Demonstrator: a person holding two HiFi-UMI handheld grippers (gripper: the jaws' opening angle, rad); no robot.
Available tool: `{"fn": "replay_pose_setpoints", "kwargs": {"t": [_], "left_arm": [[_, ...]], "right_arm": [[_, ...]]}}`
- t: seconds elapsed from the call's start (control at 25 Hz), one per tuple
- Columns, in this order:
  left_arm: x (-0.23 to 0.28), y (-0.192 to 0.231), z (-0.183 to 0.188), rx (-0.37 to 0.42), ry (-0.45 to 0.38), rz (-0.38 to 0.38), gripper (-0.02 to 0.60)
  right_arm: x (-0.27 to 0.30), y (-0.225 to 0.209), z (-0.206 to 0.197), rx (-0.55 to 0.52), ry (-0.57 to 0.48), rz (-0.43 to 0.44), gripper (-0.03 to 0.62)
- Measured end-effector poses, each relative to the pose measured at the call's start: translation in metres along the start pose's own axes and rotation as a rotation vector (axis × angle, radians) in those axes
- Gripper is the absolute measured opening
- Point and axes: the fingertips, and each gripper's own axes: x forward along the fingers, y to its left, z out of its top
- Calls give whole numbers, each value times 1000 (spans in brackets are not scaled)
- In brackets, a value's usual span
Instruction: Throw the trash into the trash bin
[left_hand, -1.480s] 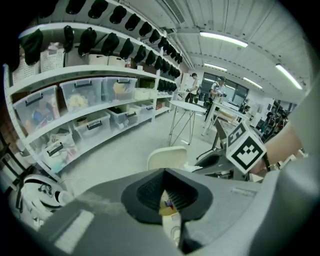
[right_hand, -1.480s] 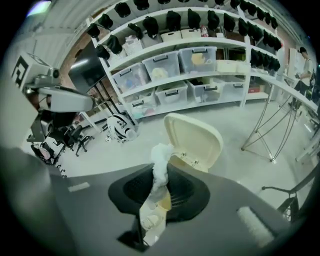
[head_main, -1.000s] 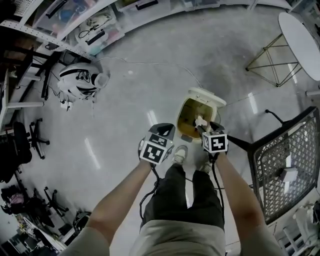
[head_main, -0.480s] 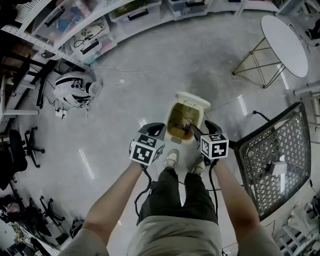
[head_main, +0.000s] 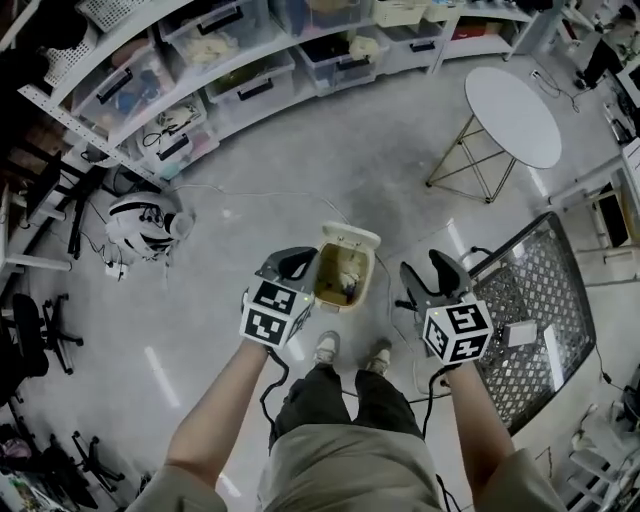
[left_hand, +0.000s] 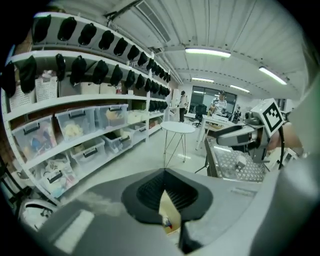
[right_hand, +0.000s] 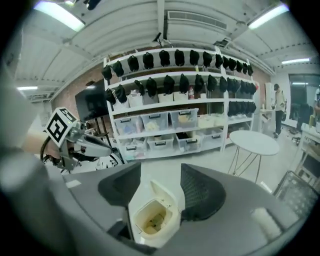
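From where I sit, the throw looks done. The trash bin stands on the floor just ahead of the person's shoes, with its lid tipped back and open. The trash lies down inside it as a few pale and dark scraps against the yellowish lining. Neither gripper carries anything. The left gripper shows at the bin's left edge in the head view. Its own view has the pads meeting at their tips, with a narrow wedge of gap behind them through which I glimpse the bin below; nothing is pinched there. The right gripper sits off to the bin's right, toward the mesh surface, with its jaws standing apart. They have just been closing a little, and the only thing framed between them is the bin down on the floor, not anything in their grasp. So I judge the main step finished: the trash is in, and both grippers are free and clear of the rim. What may be left is small. The lid is not yet shut, if that counts. A small pale box rests on the mesh surface, and I cannot tell whether it is more trash to fetch or something that belongs there.
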Motion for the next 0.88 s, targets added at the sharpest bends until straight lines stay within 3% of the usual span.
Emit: {"fn": "replay_pose_setpoints", "kwargs": {"t": [0.12,0.44,0.64,0.88], "left_arm": [[-26,-14,48,21,-78,-13,2],[-95,-58,155,169,-284,33,2],[-138,-100,205,294,-379,56,2],[-180,-159,247,313,-467,-4,2]], "right_arm": [[-38,-2,46,9,-69,-5,259],[-144,5,150,-16,-309,-19,259],[-214,11,191,-71,-414,-35,259],[-271,18,203,-67,-477,-27,259]]}}
